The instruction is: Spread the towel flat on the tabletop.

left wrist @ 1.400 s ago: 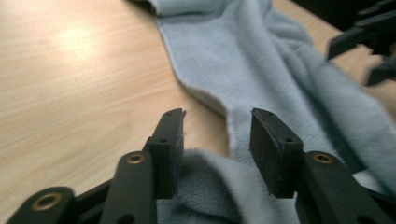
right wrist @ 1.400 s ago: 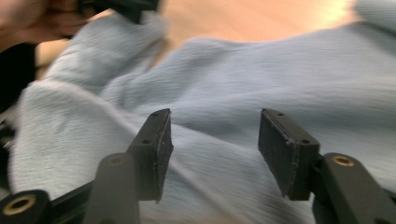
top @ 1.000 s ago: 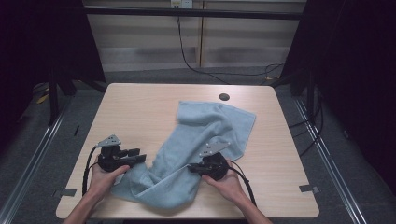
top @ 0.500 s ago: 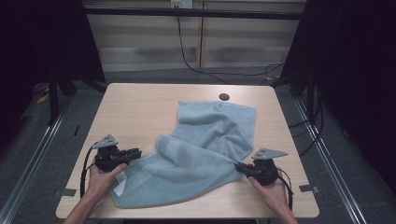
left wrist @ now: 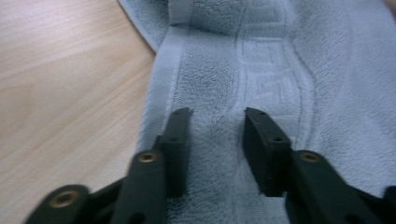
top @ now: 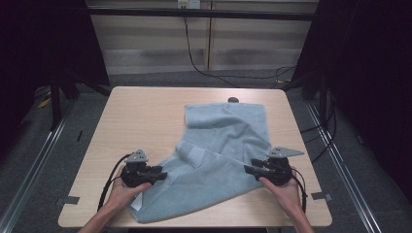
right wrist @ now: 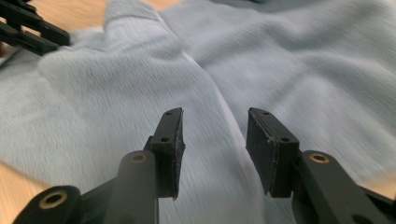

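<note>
While the towel [top: 218,155] lies spread on the desk [top: 145,121], running from the far right corner toward my near left, my right gripper [top: 248,169] has just been opening off its right edge and my left gripper [top: 163,174], its jaws parted over the cloth, sits nearer the crumpled near end.

The left gripper [left wrist: 217,116] has just been opening its jaws over the light blue towel [left wrist: 280,70], nothing pinched between them; bare wooden table [left wrist: 60,84] lies left
</note>
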The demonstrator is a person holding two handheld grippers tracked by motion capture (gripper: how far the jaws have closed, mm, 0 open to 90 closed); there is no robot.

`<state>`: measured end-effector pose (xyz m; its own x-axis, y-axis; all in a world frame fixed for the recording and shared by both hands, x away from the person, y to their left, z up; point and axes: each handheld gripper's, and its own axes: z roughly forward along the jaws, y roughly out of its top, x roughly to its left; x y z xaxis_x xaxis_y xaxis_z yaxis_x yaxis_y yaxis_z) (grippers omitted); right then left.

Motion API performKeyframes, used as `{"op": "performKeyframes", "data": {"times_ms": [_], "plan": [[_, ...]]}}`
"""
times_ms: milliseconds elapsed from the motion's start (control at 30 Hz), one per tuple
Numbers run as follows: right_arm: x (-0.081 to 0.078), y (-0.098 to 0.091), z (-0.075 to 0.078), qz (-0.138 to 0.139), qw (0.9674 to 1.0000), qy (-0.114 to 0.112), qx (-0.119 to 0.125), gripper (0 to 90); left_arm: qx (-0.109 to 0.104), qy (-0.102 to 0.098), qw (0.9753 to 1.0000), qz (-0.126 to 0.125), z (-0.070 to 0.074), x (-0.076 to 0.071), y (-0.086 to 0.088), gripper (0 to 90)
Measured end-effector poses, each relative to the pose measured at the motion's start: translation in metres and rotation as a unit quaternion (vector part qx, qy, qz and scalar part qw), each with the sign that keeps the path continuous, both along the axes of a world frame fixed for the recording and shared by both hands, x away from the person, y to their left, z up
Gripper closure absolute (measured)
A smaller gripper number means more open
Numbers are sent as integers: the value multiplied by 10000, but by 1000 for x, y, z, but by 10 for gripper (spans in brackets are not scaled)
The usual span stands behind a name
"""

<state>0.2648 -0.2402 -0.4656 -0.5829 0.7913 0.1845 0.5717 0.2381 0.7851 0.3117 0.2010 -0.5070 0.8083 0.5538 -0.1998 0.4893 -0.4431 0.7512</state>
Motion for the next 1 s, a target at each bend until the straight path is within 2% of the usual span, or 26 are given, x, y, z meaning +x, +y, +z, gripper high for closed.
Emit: {"op": "performKeyframes", "data": {"times_ms": [67,100,200,233,267,367,500,567,667,733,800,833,867,1000], "plan": [[12,14,-1,212,9998,8,-15,562,61,-42,9999,-110,0,0,-1,799],[18,21,-1,304,9995,12,-10,561,83,-77,9998,-133,0,0,-2,821],[38,45,-3,591,9982,109,14,541,176,-206,9996,-40,0,4,-1,846],[46,52,-5,666,9976,186,19,534,193,-200,9996,-51,0,8,1,848],[53,59,-6,727,9972,172,27,534,157,-161,9997,-1,0,12,3,848],[71,83,-10,836,9963,192,-4,521,51,-39,10000,71,-1,19,9,851],[97,111,-13,984,9949,205,24,494,113,-120,9999,-25,0,16,6,852],[109,122,-15,1069,9939,272,25,472,91,-87,9999,-29,0,16,6,852],[125,133,-23,1074,9931,441,167,404,48,-36,10000,-37,-1,16,8,851],[130,140,-29,1060,9930,510,112,387,38,-22,10000,-40,-1,17,8,851],[134,145,-37,1021,9932,563,-47,380,27,-1,10000,-30,-1,17,8,851],[135,146,-40,984,9931,637,-60,386,13,2,10000,-27,-1,17,8,850],[135,146,-42,988,9934,590,-17,405,10,12,10000,-29,-1,17,9,850],[133,142,-40,936,9937,598,-125,716,-27,63,10000,-17,-1,18,10,845]]}}
